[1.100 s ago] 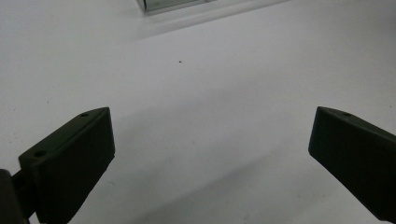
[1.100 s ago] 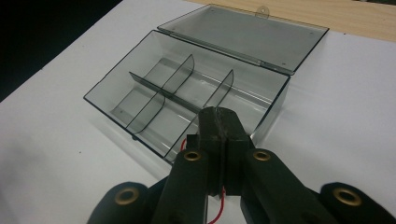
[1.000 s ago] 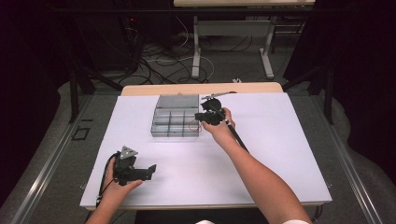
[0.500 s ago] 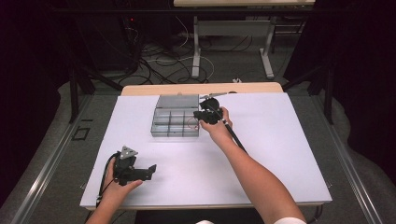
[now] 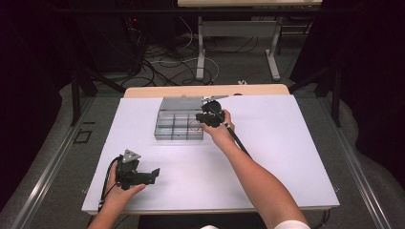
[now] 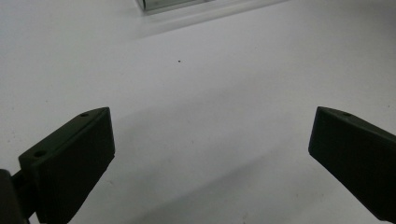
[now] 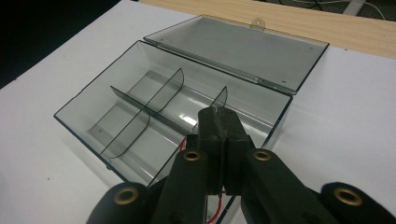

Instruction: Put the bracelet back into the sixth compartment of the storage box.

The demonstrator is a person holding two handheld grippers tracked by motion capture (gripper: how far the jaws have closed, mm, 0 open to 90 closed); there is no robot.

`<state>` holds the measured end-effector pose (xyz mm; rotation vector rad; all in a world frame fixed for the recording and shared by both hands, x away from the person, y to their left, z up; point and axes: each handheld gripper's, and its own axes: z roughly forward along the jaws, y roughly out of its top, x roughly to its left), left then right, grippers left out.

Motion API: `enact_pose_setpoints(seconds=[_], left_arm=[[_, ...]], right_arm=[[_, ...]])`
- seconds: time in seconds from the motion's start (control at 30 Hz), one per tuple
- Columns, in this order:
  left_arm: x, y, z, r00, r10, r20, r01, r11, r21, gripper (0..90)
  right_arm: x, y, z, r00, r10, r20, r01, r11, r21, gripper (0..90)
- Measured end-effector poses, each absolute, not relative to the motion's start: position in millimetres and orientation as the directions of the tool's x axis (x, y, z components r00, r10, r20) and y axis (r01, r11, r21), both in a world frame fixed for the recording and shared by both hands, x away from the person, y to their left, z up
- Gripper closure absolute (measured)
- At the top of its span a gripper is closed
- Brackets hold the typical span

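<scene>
White table: my right tongs point(image 7: 219, 140), closed on a red wire point(image 7: 215, 211), sit over the box's point(image 5: 179, 125) near-right cell; left tongs point(image 6: 210, 158) open, well apart.

A lab: dark curtained walls, cables point(image 5: 157, 57) strewn on the floor, a white-covered table point(image 5: 286, 143) on rails

I see the divided box point(image 5: 179, 125) toward the worktop's point(image 5: 286, 143) far side, my right gripper point(image 5: 203, 119) at its right end, my left gripper point(image 5: 153, 174) near the front-left corner.

Bare table point(image 5: 286, 143) right of the divider-crossed box point(image 5: 179, 125)
</scene>
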<state>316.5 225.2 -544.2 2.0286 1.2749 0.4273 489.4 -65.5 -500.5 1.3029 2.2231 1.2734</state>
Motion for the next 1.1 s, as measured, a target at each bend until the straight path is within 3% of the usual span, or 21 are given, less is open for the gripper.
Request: enact_pose_setpoints(seconds=[1.1], left_arm=[[316.5, 225.5, -544.3, 0.459, 0.884, -0.087, 0.653, -0.269, 0.708, 0.5]], right_arm=[[492.5, -55.3, -518.2, -0.566, 0.803, 0.184, 0.597, 0.246, 0.764, 89.3]])
